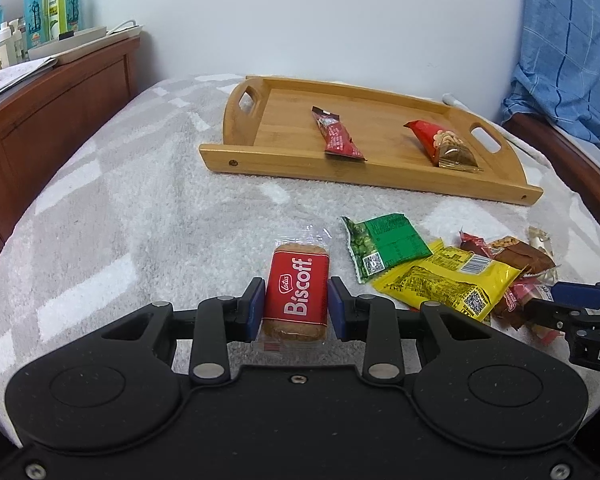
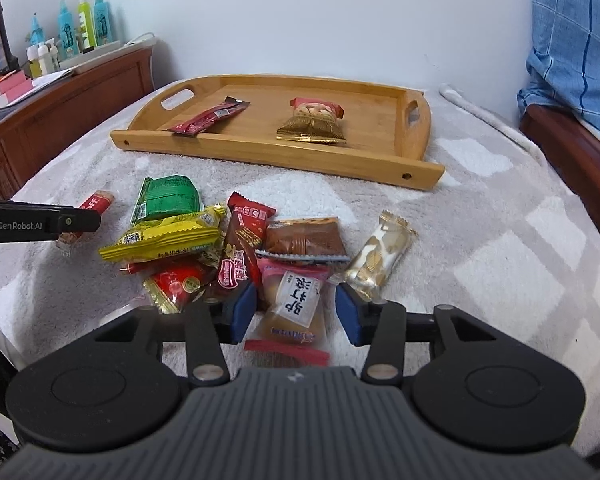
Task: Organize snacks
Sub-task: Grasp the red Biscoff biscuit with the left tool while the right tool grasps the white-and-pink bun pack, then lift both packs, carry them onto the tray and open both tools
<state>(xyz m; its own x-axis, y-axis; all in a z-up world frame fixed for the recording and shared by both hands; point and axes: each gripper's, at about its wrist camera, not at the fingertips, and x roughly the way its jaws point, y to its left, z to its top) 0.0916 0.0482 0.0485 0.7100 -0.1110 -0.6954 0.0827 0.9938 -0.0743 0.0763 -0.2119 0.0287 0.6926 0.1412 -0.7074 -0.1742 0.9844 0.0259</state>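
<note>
Snacks lie in a loose pile on the towel-covered bed (image 2: pixel 500 208), with a wooden tray (image 1: pixel 364 178) well beyond them holding two packets already. Your left gripper (image 1: pixel 296 304) is nearly closed, its blue pads pressing both long sides of a red Biscoff biscuit (image 1: pixel 296 292). The biscuit's long axis runs straight ahead along the fingers, toward the tray, which sits ahead and slightly to the right of this gripper. Your right gripper (image 2: pixel 296 308) stands about half open, with a cake packet bearing a white label (image 2: pixel 296 308) lying between its jaws; the pads sit beside the wrapper with a gap on the right side, so nothing appears gripped there. That packet also lies lengthwise along the fingers, at the near edge of the pile. The left hand, already holding its snack, looks readier to carry to the tray; a green packet (image 1: pixel 384 246) and a yellow packet (image 1: pixel 444 276) lie just to its right.
</note>
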